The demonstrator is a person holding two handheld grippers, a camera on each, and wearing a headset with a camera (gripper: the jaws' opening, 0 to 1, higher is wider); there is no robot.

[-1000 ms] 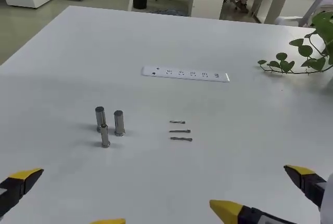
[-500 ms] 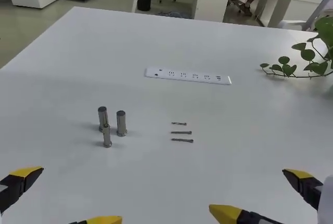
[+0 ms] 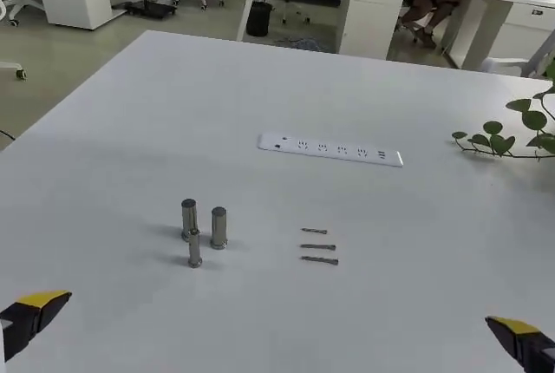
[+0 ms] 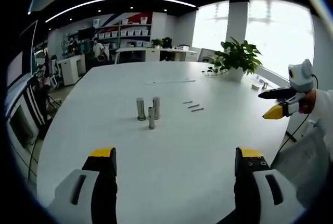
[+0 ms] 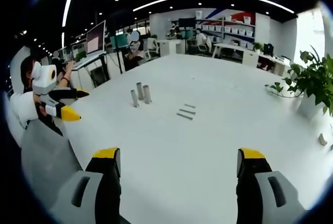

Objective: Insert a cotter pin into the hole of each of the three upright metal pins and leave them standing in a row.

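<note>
So the head view didn't give much on the tongs: each one was cut off at the bottom corners, just one yellow fingertip (image 3: 38, 302) poking in low on the left and another (image 3: 513, 330) low on the right. The gripper views settled it. The left gripper (image 4: 175, 153) had its jaws spread wide with nothing between them, and same deal for the right gripper (image 5: 179, 153), wide apart and holding nothing.

The three metal pins (image 3: 218, 227) stood upright in a tight little triangle, not a row, left of the middle of the table (image 3: 390, 208). The shorter front one covered the foot of the one behind it. Couldn't make out any holes in them, way too small. The three cotter pins (image 3: 317, 246) lay flat to their right, parallel, stacked one behind the other, apart from the metal pins and from each other.

Both groups sat well in from every table edge, with bare tabletop between them and both grippers. A power strip (image 3: 330, 149) lay farther back, well apart. A plant (image 3: 510, 134) trailed in at the right edge, mostly cropped.
</note>
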